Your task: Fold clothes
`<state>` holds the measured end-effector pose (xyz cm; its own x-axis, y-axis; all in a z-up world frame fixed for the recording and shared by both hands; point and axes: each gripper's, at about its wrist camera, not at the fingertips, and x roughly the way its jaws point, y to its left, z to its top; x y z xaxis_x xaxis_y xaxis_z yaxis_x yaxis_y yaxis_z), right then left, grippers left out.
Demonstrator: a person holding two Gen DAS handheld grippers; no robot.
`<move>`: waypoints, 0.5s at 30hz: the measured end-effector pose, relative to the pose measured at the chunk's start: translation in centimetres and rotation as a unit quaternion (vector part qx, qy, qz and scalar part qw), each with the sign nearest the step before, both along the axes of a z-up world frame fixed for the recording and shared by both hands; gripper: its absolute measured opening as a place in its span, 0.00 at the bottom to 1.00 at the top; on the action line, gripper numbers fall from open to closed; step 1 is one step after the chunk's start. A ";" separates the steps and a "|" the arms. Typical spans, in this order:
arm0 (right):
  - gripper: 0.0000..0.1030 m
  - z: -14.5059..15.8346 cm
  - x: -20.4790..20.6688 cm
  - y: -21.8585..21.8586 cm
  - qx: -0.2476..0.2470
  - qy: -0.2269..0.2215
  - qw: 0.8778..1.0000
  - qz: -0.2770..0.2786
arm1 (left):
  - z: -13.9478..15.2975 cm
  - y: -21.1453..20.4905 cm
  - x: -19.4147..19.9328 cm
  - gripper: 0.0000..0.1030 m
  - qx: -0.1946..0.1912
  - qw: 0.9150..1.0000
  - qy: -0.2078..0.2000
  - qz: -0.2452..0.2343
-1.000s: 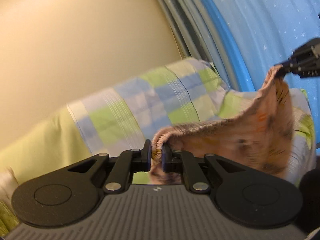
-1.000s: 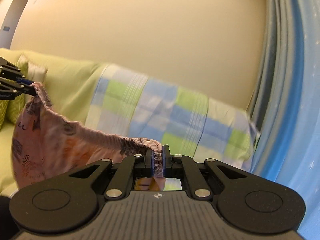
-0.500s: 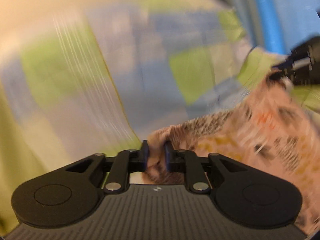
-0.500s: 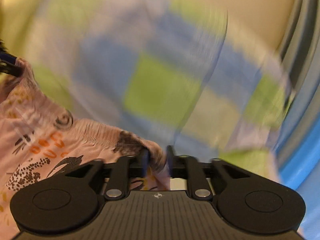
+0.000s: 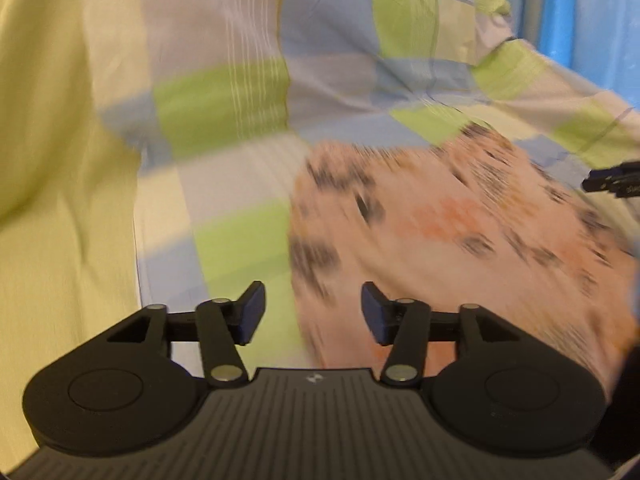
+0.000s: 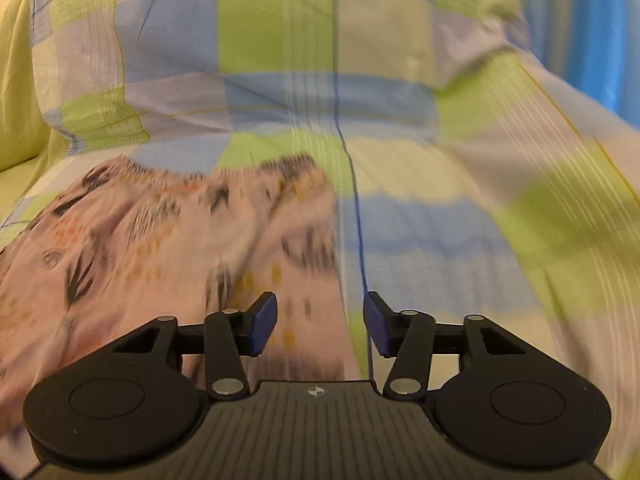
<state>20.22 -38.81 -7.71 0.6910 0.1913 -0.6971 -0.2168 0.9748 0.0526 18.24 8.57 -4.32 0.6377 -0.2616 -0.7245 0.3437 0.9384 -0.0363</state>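
One pink patterned garment (image 5: 460, 240) lay spread on the checked bedsheet (image 5: 240, 100), blurred in both views. Only the left wrist view caught the right gripper's tip (image 5: 612, 182) at the garment's far edge. The left gripper (image 5: 313, 314) and right gripper (image 6: 319, 322) each stood wide apart, holding nothing.

You released garment (image 5: 460, 232): both grippers, left (image 5: 313, 318) and right (image 6: 319, 324), now spread wide; cloth dropped from mid-air onto checked bedspread (image 6: 280, 92).
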 end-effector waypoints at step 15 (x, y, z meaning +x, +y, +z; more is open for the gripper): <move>0.69 -3.3 -6.4 -6.0 0.167 0.043 0.983 -0.062 | -3.3 -0.2 -3.1 0.29 -0.026 0.999 0.026 -0.021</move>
